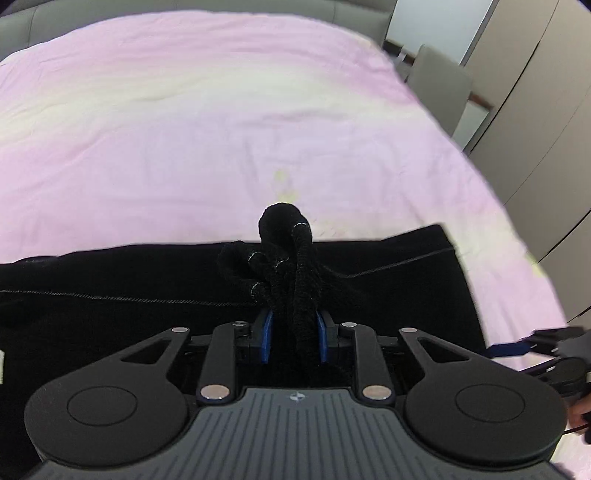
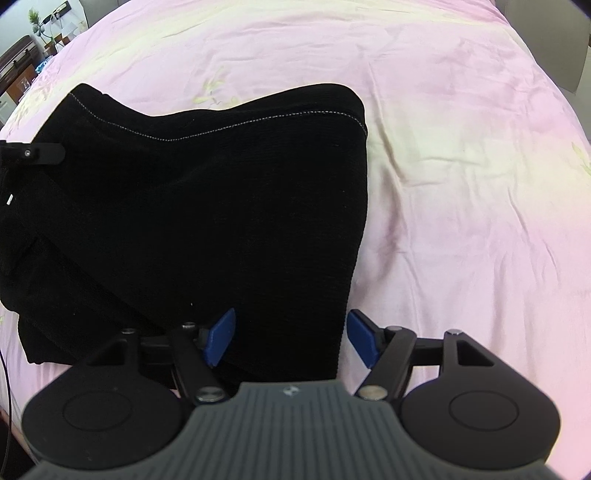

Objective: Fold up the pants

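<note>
Black pants (image 2: 207, 206) lie folded on a pink bedsheet (image 2: 461, 184); they also show in the left wrist view (image 1: 388, 295). My left gripper (image 1: 294, 332) is shut on a bunched edge of the pants (image 1: 284, 258), which sticks up between its blue pads. My right gripper (image 2: 291, 338) is open, its blue pads straddling the near right edge of the pants without pinching. The right gripper shows at the right edge of the left wrist view (image 1: 543, 343), and a part of the left gripper shows at the left edge of the right wrist view (image 2: 33, 153).
The bedsheet (image 1: 184, 129) spreads wide beyond the pants. A grey headboard (image 1: 22, 29), a grey chair (image 1: 443, 85) and wardrobe doors (image 1: 535, 110) stand beyond the bed. A dark cabinet with a plant (image 2: 26, 48) stands at the far left.
</note>
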A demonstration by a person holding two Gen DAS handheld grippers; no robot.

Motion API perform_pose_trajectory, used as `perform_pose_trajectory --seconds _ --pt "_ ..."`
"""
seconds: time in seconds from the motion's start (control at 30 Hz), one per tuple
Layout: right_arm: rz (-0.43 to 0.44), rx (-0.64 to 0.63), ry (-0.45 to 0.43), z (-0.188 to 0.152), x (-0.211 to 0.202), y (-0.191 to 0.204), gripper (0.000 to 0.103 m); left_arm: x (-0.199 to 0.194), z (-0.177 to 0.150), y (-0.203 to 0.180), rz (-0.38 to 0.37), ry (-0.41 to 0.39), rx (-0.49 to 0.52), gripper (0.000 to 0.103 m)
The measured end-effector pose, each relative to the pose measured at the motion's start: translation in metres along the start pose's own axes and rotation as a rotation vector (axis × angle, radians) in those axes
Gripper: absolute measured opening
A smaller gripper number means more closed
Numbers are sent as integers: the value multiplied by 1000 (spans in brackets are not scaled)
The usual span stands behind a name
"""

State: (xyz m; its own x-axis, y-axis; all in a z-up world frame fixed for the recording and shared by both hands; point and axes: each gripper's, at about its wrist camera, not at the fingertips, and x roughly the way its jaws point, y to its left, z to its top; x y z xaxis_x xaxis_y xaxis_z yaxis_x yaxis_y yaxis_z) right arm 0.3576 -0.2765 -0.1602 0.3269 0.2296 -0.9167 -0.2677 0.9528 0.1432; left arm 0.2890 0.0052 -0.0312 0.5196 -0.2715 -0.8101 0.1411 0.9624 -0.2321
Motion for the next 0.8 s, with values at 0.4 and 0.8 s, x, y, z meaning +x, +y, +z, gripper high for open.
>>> perform_pose_trajectory --seconds 0.4,0.8 --pt "-122 -101 -100 51 4 12 16 55 -19 24 90 221 -30 35" --pt "-190 -104 -7 66 59 18 13 56 -26 42 47 195 -92 42"
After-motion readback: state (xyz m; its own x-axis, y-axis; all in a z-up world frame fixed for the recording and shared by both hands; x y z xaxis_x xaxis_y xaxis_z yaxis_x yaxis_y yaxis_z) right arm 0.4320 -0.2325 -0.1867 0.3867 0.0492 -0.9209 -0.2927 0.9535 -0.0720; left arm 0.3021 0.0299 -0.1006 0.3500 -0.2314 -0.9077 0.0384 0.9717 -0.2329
